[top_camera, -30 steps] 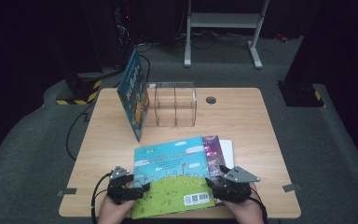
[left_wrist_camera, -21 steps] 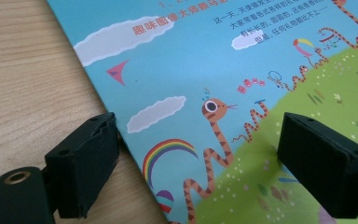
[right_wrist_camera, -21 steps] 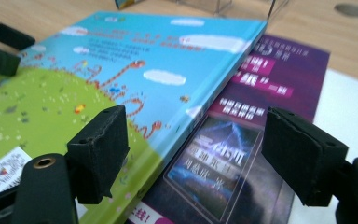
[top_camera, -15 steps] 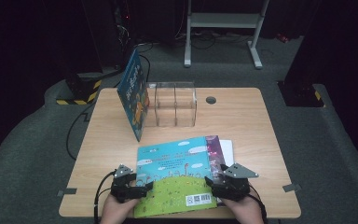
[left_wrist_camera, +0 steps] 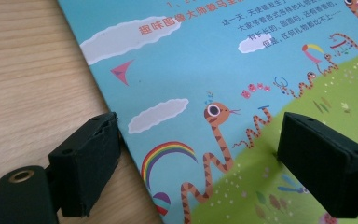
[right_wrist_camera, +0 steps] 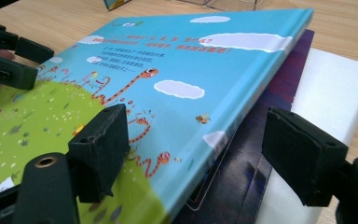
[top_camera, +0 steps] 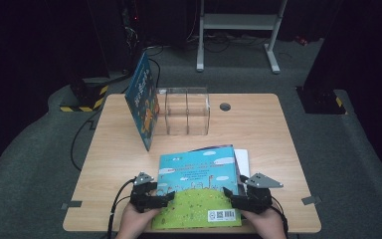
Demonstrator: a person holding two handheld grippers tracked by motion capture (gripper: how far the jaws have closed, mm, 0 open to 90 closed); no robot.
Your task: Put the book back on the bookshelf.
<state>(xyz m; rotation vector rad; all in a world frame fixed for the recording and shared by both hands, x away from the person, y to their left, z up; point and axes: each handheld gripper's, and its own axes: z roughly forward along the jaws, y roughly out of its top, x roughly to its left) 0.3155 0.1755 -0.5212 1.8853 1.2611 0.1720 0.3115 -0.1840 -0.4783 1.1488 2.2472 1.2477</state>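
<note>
A picture book (top_camera: pixel 199 184) with a blue sky and green grass cover lies flat at the table's near edge, on top of a purple book (right_wrist_camera: pixel 279 88) and a white book (right_wrist_camera: pixel 335 84). My left gripper (top_camera: pixel 165 198) sits at the book's left edge, open. One jaw rests over the wood and the other over the cover (left_wrist_camera: pixel 242 56). My right gripper (top_camera: pixel 231 199) is at the book's right edge. Its jaws have just been opening and stand apart, with the cover's edge (right_wrist_camera: pixel 242 112) between them and unpressed.
Another picture book (top_camera: pixel 142 102) stands upright, leaning at the left of a clear acrylic holder (top_camera: pixel 186 112) at the back of the table (top_camera: pixel 268 129). A round cable hole (top_camera: pixel 225 106) lies right of the holder. The table's near edge is just behind both hands.
My left gripper has slid right, up to the book's left edge, and the book's left side has shifted a little right. The right gripper has stayed in place.
</note>
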